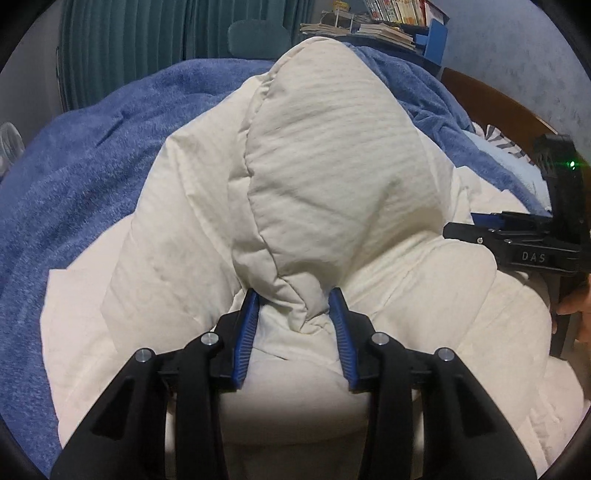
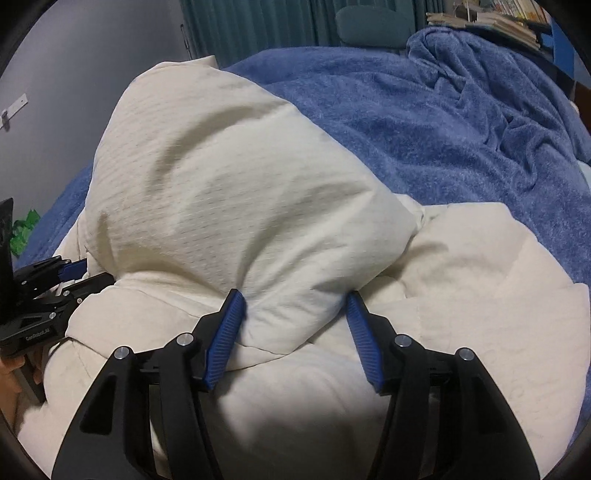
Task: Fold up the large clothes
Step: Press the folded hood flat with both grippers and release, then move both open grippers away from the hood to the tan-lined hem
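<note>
A puffy cream quilted coat (image 1: 314, 166) lies on a blue blanket (image 1: 74, 166). My left gripper (image 1: 293, 299) is shut on a thick bunched fold of the coat, which rises ahead of it. My right gripper (image 2: 295, 301) is shut on another padded fold of the same coat (image 2: 221, 177), lifted in front of it. The right gripper also shows at the right edge of the left wrist view (image 1: 476, 225). The left gripper also shows at the left edge of the right wrist view (image 2: 79, 271). The rest of the coat spreads flat under both grippers.
The blue blanket (image 2: 443, 129) covers the bed all around the coat and is rumpled at the far right. Teal curtains (image 1: 129, 44) and a teal chair back (image 1: 258, 37) stand behind. Books (image 1: 388, 22) are stacked at the back right. A wooden headboard (image 1: 491, 103) is at right.
</note>
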Demonstrator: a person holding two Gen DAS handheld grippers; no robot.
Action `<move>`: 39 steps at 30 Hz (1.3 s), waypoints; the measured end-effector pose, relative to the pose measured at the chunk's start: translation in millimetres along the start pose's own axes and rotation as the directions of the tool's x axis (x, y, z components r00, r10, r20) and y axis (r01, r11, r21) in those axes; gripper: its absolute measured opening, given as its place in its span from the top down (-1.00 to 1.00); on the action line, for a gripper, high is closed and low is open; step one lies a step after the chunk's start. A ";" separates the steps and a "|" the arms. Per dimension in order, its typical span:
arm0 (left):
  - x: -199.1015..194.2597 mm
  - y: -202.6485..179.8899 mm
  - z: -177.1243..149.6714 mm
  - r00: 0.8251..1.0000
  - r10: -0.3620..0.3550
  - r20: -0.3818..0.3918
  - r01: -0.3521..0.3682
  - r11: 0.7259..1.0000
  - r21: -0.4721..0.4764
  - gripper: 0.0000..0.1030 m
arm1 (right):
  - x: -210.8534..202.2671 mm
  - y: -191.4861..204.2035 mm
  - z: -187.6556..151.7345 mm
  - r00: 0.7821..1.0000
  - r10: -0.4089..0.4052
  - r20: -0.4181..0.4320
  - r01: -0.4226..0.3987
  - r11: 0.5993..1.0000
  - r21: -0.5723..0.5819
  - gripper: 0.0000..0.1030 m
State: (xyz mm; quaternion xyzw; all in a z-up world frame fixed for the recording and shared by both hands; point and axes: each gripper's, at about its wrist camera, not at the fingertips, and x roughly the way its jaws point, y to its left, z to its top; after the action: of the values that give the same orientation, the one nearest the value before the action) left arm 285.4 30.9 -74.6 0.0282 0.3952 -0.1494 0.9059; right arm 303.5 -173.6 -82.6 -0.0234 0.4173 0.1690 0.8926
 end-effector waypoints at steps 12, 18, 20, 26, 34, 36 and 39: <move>-58.0 -11.1 -16.7 0.998 0.036 0.046 -0.038 0.999 0.031 -0.35 | -64.3 35.8 -5.6 0.979 0.129 0.157 -0.101 0.979 -0.178 -0.12; -36.2 -2.7 -26.1 1.000 0.024 0.010 -0.024 1.000 0.003 -0.36 | -24.1 54.2 -25.0 0.998 0.046 0.051 -0.030 0.963 -0.266 -0.12; -35.6 -6.9 -24.9 0.999 0.041 0.010 -0.041 0.999 0.018 -0.36 | -25.1 53.9 -22.8 0.998 0.041 0.041 -0.029 0.967 -0.254 -0.13; -86.1 -13.0 -20.8 1.000 0.009 -0.019 -0.010 0.999 -0.042 -0.36 | -100.8 51.0 -24.6 0.998 0.053 0.043 -0.045 0.984 -0.173 -0.25; -223.6 -34.9 -54.0 0.999 0.020 0.033 -0.019 0.999 -0.032 -0.64 | -263.3 40.7 -85.1 0.988 0.009 0.156 -0.002 0.999 -0.049 -0.84; -254.4 -36.3 -67.6 0.999 0.042 0.024 -0.041 0.999 -0.034 -0.76 | -288.7 38.4 -108.3 0.986 0.008 0.164 -0.002 0.999 -0.032 -0.85; -293.1 -32.3 -84.7 0.996 0.092 0.013 -0.091 0.995 -0.041 -0.85 | -317.3 26.0 -147.6 0.990 0.009 0.138 -0.013 1.000 0.027 -0.87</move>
State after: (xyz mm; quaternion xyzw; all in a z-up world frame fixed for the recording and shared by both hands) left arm 27.5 87.2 81.8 0.0269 0.3894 -0.0999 0.9152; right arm -2.4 -265.6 62.8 0.0031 0.3569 0.1692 0.9187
